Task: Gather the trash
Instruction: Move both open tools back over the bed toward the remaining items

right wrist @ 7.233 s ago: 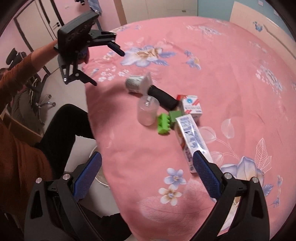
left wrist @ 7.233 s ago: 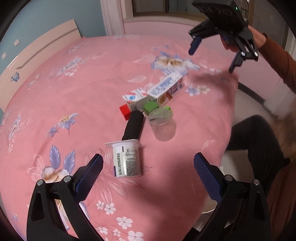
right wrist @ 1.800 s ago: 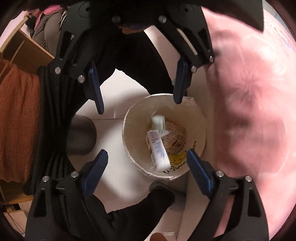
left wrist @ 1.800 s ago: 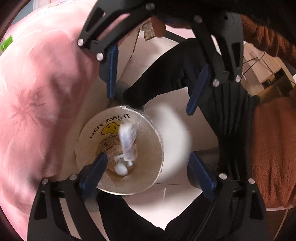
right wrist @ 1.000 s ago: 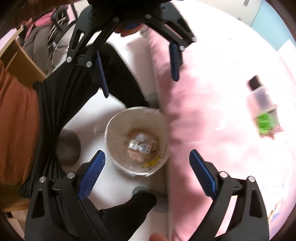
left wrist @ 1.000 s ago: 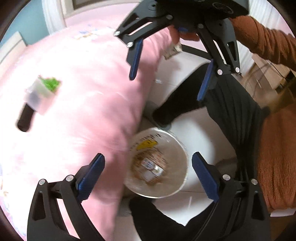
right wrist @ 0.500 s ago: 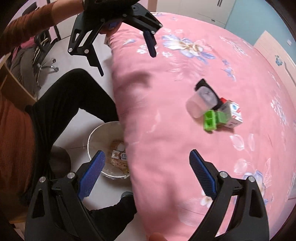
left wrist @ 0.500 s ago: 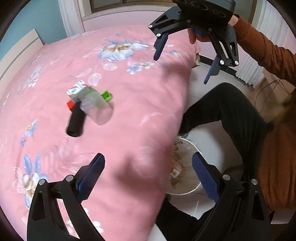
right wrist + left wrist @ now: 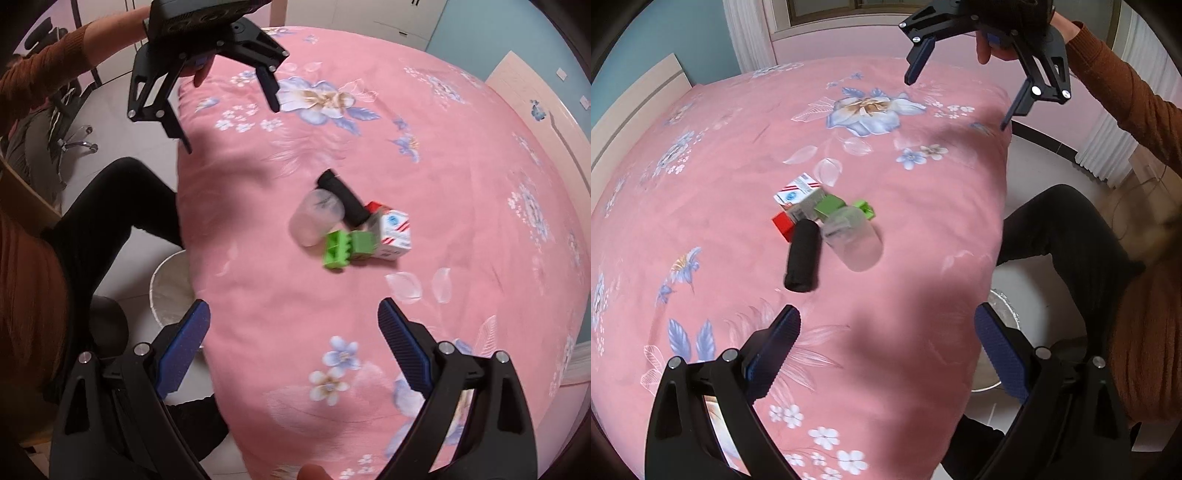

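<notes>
A cluster of trash lies mid-bed on the pink floral cover: a clear plastic cup (image 9: pixel 854 240) on its side, a black cylinder (image 9: pixel 802 255), a small white carton with a red end (image 9: pixel 796 201) and a green block (image 9: pixel 846 206). The right wrist view shows the same cup (image 9: pixel 316 218), cylinder (image 9: pixel 343 199), carton (image 9: pixel 393 232) and green block (image 9: pixel 345 249). My left gripper (image 9: pixel 886 332) is open and empty, near the cluster. My right gripper (image 9: pixel 293 325) is open and empty; it also shows in the left wrist view (image 9: pixel 964 88) above the bed's far edge.
A white trash bin (image 9: pixel 168 291) stands on the floor beside the bed's edge, also showing in the left wrist view (image 9: pixel 1003 314). The person's black-trousered legs (image 9: pixel 1067 236) are next to it. A headboard (image 9: pixel 532 96) bounds the far side.
Both grippers dropped a yoghurt cup and a long carton into the bin, then swung back up from the bin to face the bed. Both stay open.
</notes>
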`<state>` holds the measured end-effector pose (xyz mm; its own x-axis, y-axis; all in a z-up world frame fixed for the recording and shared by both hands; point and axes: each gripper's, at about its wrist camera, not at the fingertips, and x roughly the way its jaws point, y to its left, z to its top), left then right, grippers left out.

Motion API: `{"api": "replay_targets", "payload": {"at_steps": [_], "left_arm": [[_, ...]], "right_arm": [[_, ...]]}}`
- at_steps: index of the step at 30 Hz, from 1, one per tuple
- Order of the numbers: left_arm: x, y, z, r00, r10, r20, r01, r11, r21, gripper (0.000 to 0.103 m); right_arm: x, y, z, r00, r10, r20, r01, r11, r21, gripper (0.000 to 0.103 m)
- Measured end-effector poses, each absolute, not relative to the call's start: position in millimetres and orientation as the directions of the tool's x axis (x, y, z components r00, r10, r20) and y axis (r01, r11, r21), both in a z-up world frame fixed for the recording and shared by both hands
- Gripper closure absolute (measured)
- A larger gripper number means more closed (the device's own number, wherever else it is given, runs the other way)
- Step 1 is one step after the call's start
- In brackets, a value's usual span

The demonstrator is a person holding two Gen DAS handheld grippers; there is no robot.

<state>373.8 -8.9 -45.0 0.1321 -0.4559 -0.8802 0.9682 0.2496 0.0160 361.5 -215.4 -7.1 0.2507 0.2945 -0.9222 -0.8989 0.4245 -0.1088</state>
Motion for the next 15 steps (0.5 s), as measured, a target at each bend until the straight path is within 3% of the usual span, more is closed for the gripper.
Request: {"api": "replay_targets", "payload": {"at_steps": [15], "left_arm": [[427.9,-20.2,-53.6,0.076,-0.417,-0.906,0.976,0.215,-0.017,0.006]], "right_arm": [[417.8,-215.5,-17.1,0.207,0.276,-0.939,-0.899,0.433,-0.071,0.013]]}}
